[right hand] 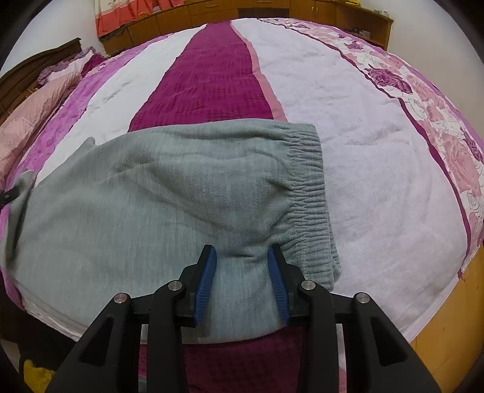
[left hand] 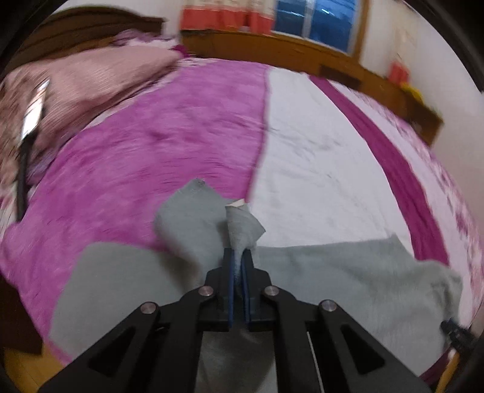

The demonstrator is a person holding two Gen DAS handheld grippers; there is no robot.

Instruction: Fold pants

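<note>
My left gripper (left hand: 239,257) pinches the pants (right hand: 151,196) leg hem, right gripper (right hand: 242,260) parted over the waistband (right hand: 311,193) (unclamped); next, carry hem to waistband.

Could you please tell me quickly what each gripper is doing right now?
Left gripper: shut on a pinch of the grey pants.
Right gripper: fingers part open, astride the pants near the waistband.

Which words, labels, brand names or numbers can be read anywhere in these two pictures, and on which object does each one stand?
None can be read.
The small white tag on the grey pants, at the end that sticks up from the left gripper: blurred, no letters show.
The bed cover carries only stripes and a flower pattern, no writing.
The items on the wooden shelf: too small to tell.
</note>
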